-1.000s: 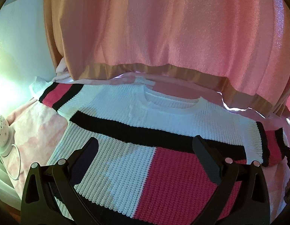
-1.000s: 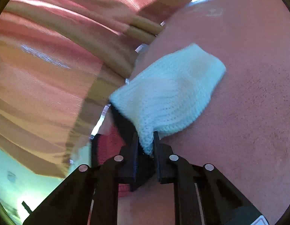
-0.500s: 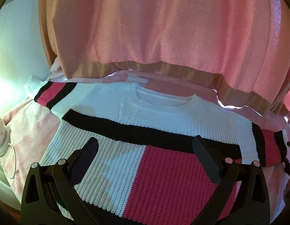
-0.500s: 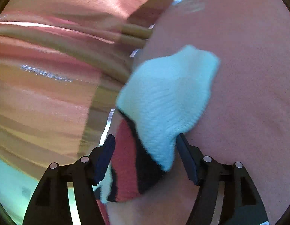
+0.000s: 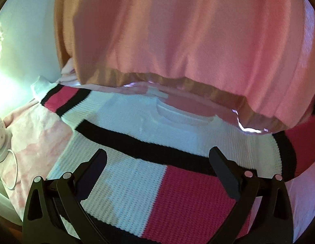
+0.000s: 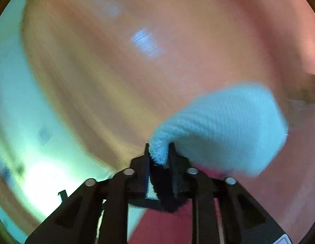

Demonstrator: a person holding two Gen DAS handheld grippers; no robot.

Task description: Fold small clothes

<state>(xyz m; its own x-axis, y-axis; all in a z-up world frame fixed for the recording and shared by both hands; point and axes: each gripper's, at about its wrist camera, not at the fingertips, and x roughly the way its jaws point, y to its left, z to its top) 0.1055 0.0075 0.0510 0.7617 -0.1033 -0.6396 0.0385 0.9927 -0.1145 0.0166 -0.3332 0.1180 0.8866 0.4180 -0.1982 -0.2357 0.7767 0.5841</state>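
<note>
A small knitted sweater (image 5: 141,174) in white, black and pink blocks lies flat on a pink cloth, neck away from me. My left gripper (image 5: 157,162) is open and empty just above its lower body. My right gripper (image 6: 159,152) is shut on the white cuff of the sweater's right sleeve (image 6: 228,128) and holds it lifted off the surface. In the left wrist view that sleeve (image 5: 295,148) rises at the right edge. The left sleeve (image 5: 61,101) lies spread out at the far left.
A pink curtain (image 5: 188,36) with a tan hem hangs behind the sweater. A small white device with a cord (image 5: 0,142) sits at the left edge. A pale wall (image 5: 25,40) is at the far left.
My right gripper opened around the sleeve cuff half a second ago, then closed on it and lifted it. The left gripper shifted slightly over the sweater.
</note>
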